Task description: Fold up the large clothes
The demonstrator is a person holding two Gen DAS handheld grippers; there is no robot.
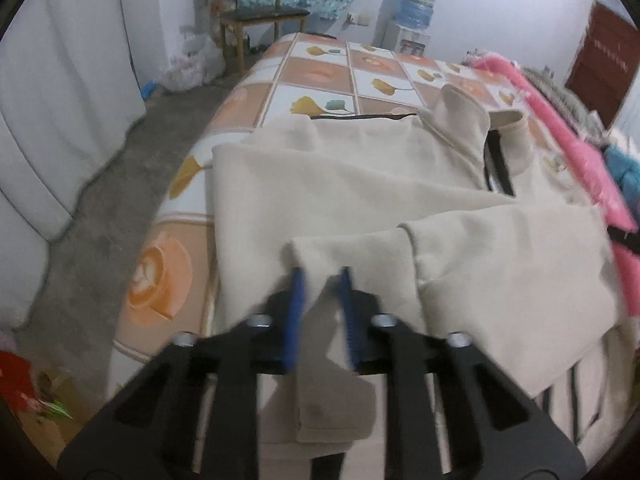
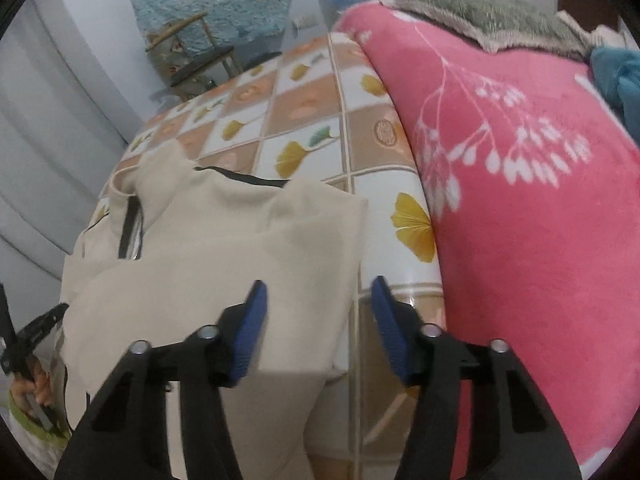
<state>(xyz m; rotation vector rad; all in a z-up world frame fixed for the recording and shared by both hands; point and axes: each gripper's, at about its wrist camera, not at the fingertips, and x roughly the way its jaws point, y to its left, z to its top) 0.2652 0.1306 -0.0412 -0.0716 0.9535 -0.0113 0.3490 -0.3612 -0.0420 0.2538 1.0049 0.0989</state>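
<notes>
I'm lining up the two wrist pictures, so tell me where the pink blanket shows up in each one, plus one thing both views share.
Left wrist view: the pink blanket is a narrow strip along the right edge, beyond the beige jacket.
Right wrist view: the pink blanket fills most of the right half, beside the tiled cloth.
Shared landmark: the jacket's black zipper at the collar.

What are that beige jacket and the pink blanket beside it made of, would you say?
The jacket looks like thick matte cotton or fleece knit: soft rounded folds, no shine, stitched seams, a dark zip. The blanket looks like plush synthetic fleece: a fuzzy nap with a white printed sprig. Both are guesses from the look alone.
</notes>
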